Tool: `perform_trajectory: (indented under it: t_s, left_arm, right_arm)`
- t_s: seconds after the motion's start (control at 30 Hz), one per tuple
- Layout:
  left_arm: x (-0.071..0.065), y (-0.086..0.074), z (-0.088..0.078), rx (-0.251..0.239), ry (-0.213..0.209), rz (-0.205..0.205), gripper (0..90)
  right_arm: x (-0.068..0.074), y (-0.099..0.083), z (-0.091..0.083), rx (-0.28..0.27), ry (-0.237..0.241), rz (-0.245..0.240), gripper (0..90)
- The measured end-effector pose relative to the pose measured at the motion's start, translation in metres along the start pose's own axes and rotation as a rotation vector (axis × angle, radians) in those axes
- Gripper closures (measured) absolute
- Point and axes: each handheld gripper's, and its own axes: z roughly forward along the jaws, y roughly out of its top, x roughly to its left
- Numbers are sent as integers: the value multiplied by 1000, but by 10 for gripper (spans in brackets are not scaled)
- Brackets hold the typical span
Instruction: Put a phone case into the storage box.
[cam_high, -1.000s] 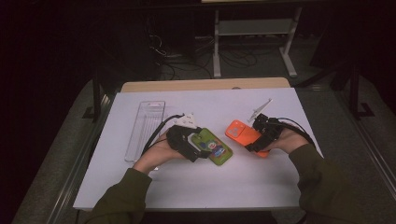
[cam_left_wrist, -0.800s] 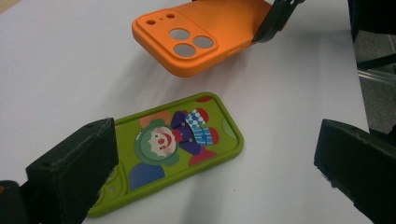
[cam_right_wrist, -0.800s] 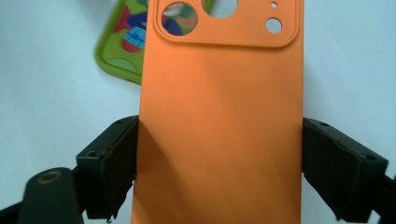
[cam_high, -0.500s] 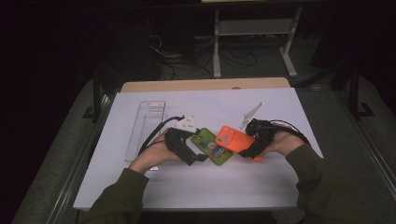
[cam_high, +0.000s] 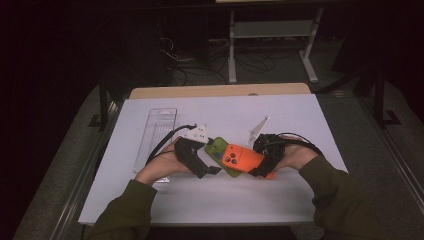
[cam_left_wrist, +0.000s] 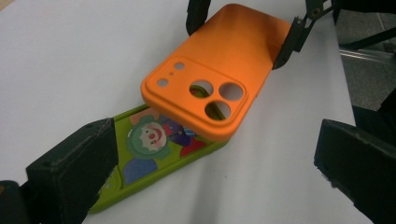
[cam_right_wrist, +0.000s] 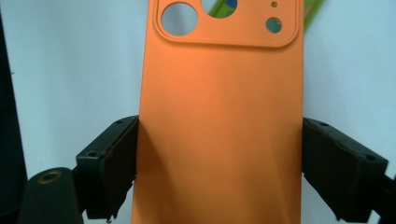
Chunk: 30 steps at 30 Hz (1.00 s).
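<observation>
Orange case (cam_high: 243, 158) shifted left over green case (cam_high: 218, 150), right hand-held gripper (cam_high: 262, 161) pinching its edges, left hand-held gripper (cam_high: 209, 162) spread.

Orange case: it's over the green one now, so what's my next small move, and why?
Probably ease the orange case a little further over the green case before lowering. The right gripper clamps its sides, and only its camera end overlaps the green case, which lies on the white table between the left gripper's spread fingers; the edges aren't lined up.
</observation>
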Motion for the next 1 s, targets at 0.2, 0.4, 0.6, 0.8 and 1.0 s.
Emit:
perform_trajectory:
  t_s: [0.2, 0.4, 0.6, 0.8, 1.0]
  left_arm:
    - [-4, 0, 3, 25, -42, 39, 0]
    - [-7, 0, 9, 55, -69, 73, 0]
    - [-12, -1, 18, 86, -107, 90, 0]
    - [-16, -1, 25, 106, -128, 114, 0]
    - [-20, -2, 32, 120, -147, 110, 0]
  right_arm:
    - [11, 12, 8, 17, 34, -52, 152]
    - [20, 21, 13, 14, 61, -101, 152]
    - [27, 28, 14, -1, 88, -151, 152]
    - [33, 34, 14, -15, 103, -180, 152]
    - [35, 37, 13, -35, 108, -203, 152]
